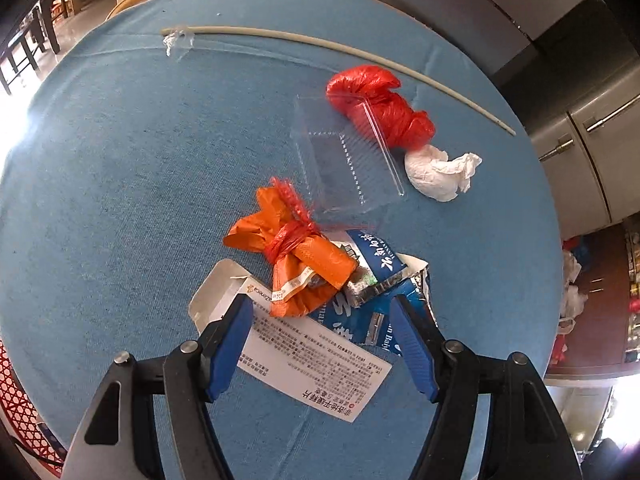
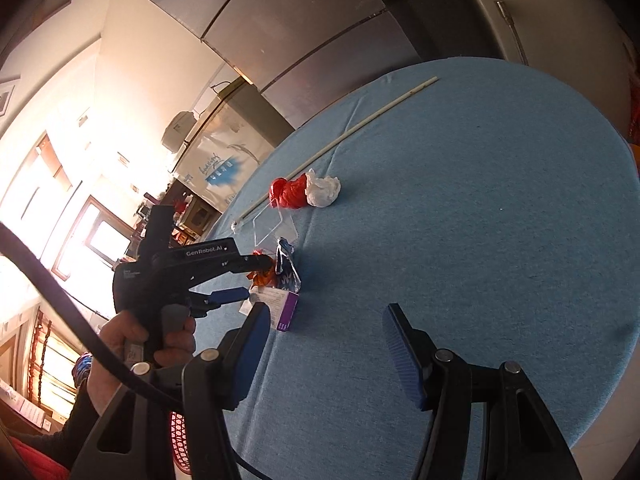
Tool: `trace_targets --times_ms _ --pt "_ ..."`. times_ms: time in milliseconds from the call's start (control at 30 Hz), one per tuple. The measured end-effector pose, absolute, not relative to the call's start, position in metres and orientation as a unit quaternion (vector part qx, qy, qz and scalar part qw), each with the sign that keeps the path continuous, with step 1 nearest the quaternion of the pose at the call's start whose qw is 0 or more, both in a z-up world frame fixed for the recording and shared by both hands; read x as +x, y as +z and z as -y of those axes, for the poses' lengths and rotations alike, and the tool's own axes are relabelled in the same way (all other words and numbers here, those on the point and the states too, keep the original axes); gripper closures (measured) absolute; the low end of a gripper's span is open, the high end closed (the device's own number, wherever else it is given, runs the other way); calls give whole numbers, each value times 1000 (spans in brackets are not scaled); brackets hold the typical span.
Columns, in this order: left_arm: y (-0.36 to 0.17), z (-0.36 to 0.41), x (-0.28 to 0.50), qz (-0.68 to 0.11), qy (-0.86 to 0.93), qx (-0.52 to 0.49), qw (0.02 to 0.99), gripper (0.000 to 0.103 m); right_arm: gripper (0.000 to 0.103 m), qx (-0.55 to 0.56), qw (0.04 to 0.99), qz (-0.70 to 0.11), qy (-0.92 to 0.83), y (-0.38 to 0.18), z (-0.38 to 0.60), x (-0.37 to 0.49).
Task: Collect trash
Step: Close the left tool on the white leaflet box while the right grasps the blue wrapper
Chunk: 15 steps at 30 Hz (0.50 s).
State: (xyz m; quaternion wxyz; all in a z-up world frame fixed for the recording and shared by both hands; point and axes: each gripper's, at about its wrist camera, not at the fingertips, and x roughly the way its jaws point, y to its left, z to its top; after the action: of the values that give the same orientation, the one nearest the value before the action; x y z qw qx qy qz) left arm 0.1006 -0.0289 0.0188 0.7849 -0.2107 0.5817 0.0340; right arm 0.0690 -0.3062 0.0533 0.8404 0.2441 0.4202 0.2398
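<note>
Trash lies on a round blue table (image 1: 120, 168). My left gripper (image 1: 322, 308) is open, its jaws hovering over a white medicine box (image 1: 316, 364), with an orange bag tied in red (image 1: 298, 260) and a torn blue wrapper (image 1: 372, 276) just ahead. Farther off lie a clear plastic tray (image 1: 344, 156), a red bag (image 1: 380, 108), a white tissue wad (image 1: 436, 172) and a long white stick (image 1: 340, 50). My right gripper (image 2: 326, 320) is open and empty above the table. In its view the left gripper (image 2: 250, 280) is over the pile by the box (image 2: 286, 306).
A red mesh basket (image 1: 16, 396) sits below the table's left edge; it also shows in the right wrist view (image 2: 180, 440). Steel cabinets (image 1: 592, 128) stand behind the table. A scrap of clear tape (image 1: 178, 42) lies at the stick's far end.
</note>
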Motion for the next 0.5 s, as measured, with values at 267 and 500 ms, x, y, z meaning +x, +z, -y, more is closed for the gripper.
trace_targets --times_ms 267,500 --pt "20 23 90 -599 30 -209 772 32 40 244 840 -423 236 53 306 72" --pt "15 15 75 -615 27 -246 748 32 40 240 834 -432 244 47 295 75"
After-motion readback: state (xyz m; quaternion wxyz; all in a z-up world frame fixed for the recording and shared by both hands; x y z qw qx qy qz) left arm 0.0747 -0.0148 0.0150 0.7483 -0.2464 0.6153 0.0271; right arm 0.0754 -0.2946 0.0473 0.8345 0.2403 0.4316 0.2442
